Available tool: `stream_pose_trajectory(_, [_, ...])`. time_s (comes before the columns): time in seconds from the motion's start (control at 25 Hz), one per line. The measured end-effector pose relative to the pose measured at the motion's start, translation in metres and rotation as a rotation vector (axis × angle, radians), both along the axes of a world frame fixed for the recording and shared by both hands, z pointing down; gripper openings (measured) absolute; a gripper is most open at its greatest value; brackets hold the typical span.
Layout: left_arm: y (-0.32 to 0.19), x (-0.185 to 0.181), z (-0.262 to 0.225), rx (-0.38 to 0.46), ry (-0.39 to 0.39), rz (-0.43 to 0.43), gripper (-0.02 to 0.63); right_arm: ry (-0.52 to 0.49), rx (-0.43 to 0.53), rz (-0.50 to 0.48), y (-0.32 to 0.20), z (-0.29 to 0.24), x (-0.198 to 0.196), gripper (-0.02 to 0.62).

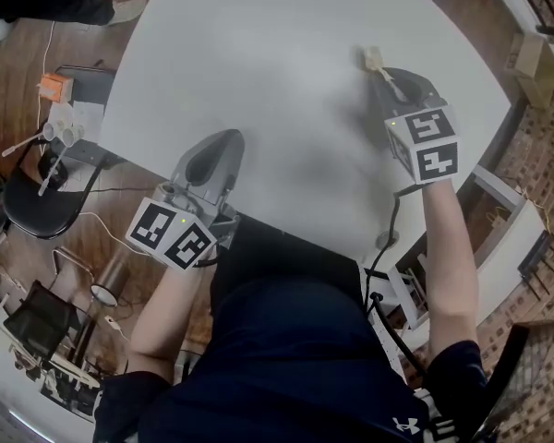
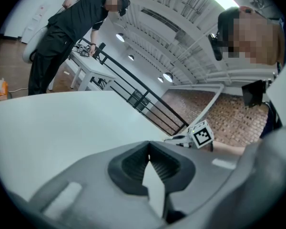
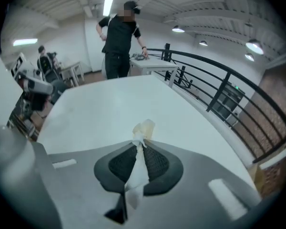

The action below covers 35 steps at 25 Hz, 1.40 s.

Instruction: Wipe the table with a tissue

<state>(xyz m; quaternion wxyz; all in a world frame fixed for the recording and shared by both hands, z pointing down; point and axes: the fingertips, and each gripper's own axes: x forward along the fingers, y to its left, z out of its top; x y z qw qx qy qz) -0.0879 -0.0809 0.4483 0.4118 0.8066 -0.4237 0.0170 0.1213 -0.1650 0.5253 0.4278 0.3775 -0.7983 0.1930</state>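
A small crumpled white tissue sticks out past the tips of my right gripper, which is shut on it over the far right part of the white table. In the right gripper view the tissue runs between the pads and bunches above the right gripper; whether it touches the table I cannot tell. My left gripper sits low over the table's near edge, shut with nothing in it. In the left gripper view the left gripper has its tips meeting over the table.
A black chair and an orange object stand on the floor at the left. A white bench and a cardboard box are at the right. A person stands beyond the table's far end, near a black railing.
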Motion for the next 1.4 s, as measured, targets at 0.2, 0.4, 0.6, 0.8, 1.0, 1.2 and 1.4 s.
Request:
stream_pose_trajectory(0.2, [0.004, 0.025, -0.018, 0.032, 0.002, 0.057, 0.004, -0.342, 0.022, 0.184, 0.011, -0.048, 0.011, 0.018])
stream_pose_trajectory(0.4, [0.012, 0.055, -0.040, 0.072, 0.003, 0.133, 0.005, -0.507, 0.091, 0.346, 0.035, -0.097, 0.044, 0.018])
stream_pose_trajectory(0.6, [0.028, 0.091, -0.072, 0.116, 0.009, 0.207, 0.005, -0.567, 0.152, 0.449, 0.081, -0.130, 0.075, 0.018])
stream_pose_trajectory(0.8, [0.050, 0.118, -0.092, 0.173, 0.024, 0.254, 0.005, -0.671, 0.192, 0.560, 0.123, -0.148, 0.098, 0.018])
stream_pose_trajectory(1.0, [0.070, 0.130, -0.104, 0.187, 0.027, 0.280, 0.005, -0.679, 0.223, 0.602, 0.154, -0.159, 0.112, 0.018])
stream_pose_trajectory(1.2, [0.084, 0.132, -0.114, 0.204, 0.015, 0.289, 0.004, -0.668, 0.265, 0.593, 0.178, -0.171, 0.108, 0.018])
stream_pose_trajectory(1.4, [0.091, 0.137, -0.124, 0.229, 0.016, 0.306, 0.004, -0.705, 0.334, 0.591, 0.188, -0.198, 0.098, 0.018])
